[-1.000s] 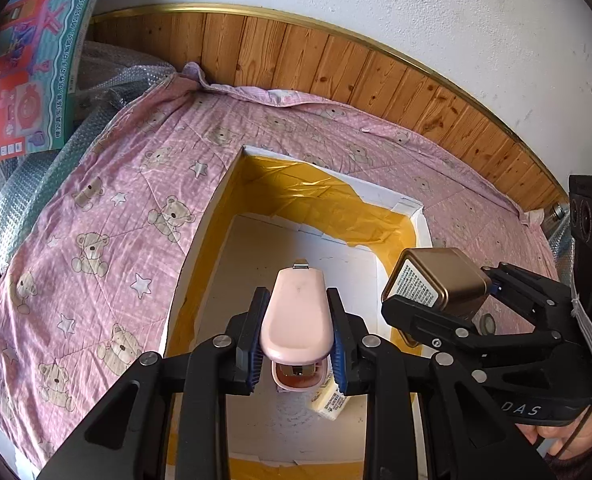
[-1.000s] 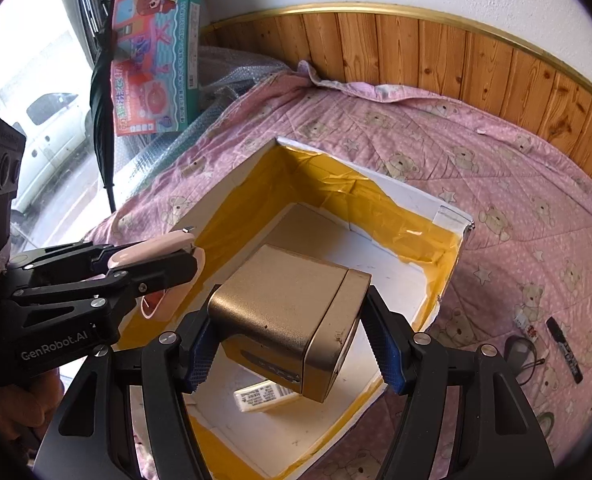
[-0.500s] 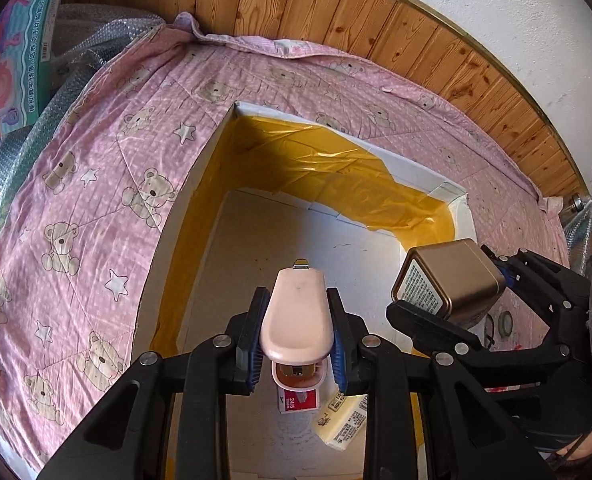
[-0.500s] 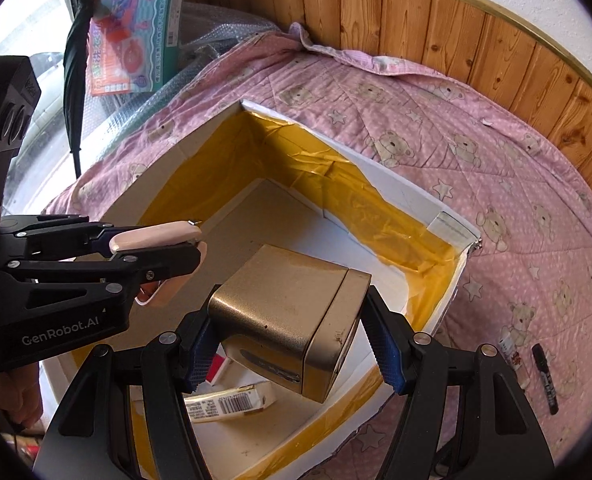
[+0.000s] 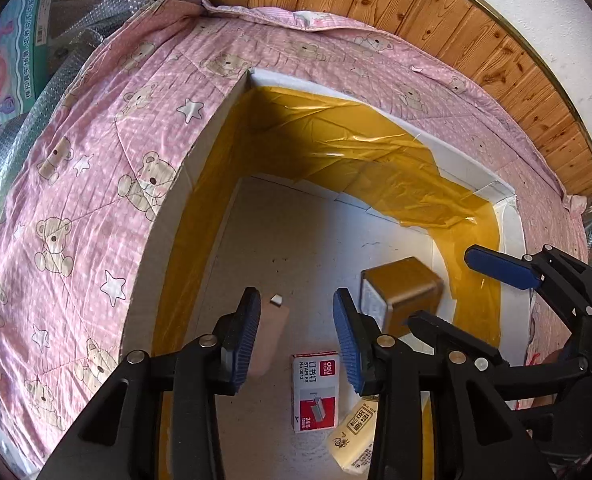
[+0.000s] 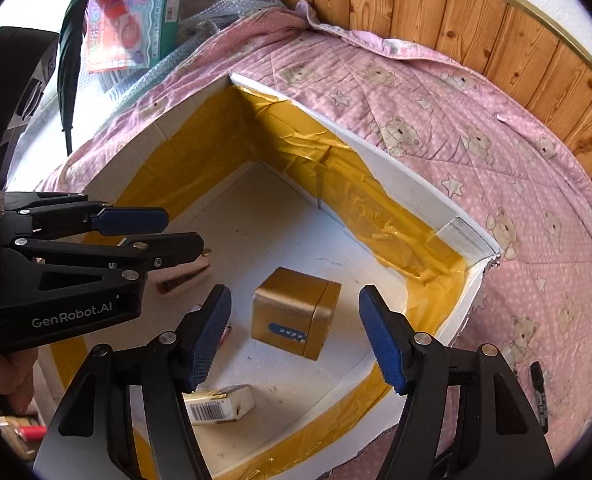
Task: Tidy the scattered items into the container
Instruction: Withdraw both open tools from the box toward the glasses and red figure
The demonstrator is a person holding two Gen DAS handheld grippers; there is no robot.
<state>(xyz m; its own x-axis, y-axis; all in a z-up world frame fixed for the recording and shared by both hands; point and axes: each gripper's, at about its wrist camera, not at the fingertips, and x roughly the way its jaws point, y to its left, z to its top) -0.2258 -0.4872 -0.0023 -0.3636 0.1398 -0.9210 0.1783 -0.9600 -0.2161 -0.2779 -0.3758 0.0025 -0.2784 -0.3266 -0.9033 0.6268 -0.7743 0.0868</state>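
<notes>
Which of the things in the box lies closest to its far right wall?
The gold cube. It sits toward the yellow-taped right wall; the staple box, pink stapler and cream packet lie nearer the claws.

I see a pink bear-print quilt against wood panelling, with a toy box on bubble wrap.

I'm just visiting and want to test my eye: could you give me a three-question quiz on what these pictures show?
1. True or false: the left tongs grip the pink stapler.
2. Where is the gold metal cube? A) on the pink quilt B) inside the white yellow-taped box C) in the right tongs
3. What colour are the pads of the tongs?

Key: 1 false, both tongs are open; 2 B; 3 blue.
</notes>
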